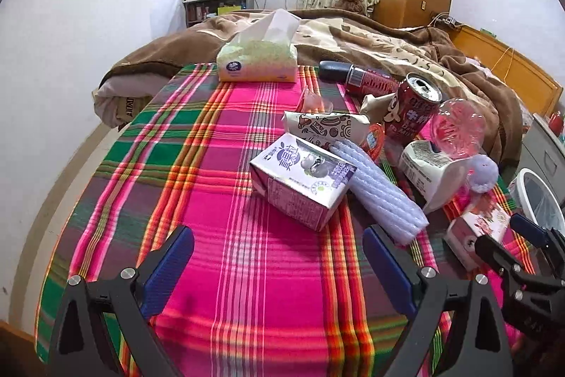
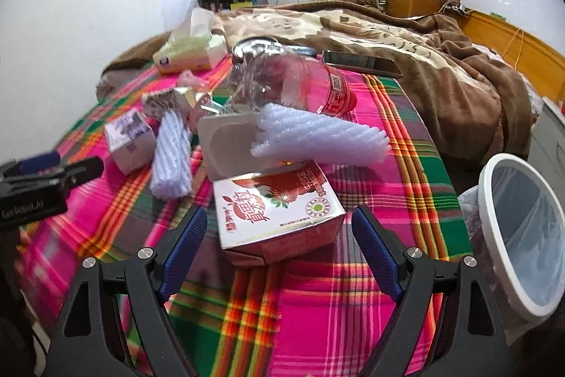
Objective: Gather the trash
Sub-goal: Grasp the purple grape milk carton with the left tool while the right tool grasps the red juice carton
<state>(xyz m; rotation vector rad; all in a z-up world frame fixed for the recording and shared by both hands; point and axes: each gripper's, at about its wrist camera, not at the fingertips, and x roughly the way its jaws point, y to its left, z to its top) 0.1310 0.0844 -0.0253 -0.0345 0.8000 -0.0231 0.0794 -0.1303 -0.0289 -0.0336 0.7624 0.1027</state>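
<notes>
Trash lies on a plaid cloth on the bed. My left gripper is open and empty, a little short of a purple milk carton. Beside the carton lie a white foam sleeve, a red can and a crushed clear bottle. My right gripper is open, its jaws on either side of a red-and-white carton without touching it. Behind that carton lie a foam net, an open white box and a clear bottle with a red label.
A white-rimmed bin with a clear liner stands off the bed's right edge. A tissue pack, a dark bottle, a phone and a brown blanket lie farther back. The left gripper shows at the left in the right wrist view.
</notes>
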